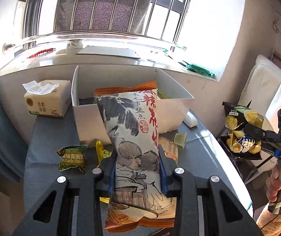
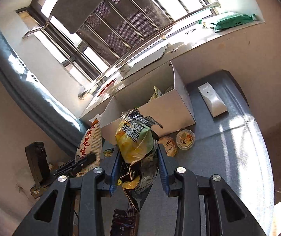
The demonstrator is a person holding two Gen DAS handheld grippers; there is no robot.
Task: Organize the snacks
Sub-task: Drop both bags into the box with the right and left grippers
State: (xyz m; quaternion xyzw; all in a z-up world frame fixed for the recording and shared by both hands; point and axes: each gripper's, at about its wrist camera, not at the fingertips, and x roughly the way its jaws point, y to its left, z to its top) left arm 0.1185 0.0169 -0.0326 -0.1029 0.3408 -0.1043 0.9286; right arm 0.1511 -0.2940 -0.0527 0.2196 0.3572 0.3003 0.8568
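Note:
My left gripper (image 1: 137,169) is shut on a long white peanut bag (image 1: 132,137) with ink drawing and red characters, held above the grey table in front of the white box (image 1: 172,108). My right gripper (image 2: 138,163) is shut on a black and yellow chip bag (image 2: 134,143), held up short of the same white box (image 2: 160,116). In the left wrist view the right gripper (image 1: 258,135) shows at the right with that chip bag (image 1: 240,129). The peanut bag also shows in the right wrist view (image 2: 90,145). The box holds some packets.
On the grey table (image 1: 48,137) lie a green garlic pea packet (image 1: 71,157), a yellow packet (image 1: 102,151), a small beige packet (image 2: 169,145) and a round jelly cup (image 2: 185,139). A tissue pack (image 1: 48,98) stands left of the box, a white device (image 2: 213,100) right of it.

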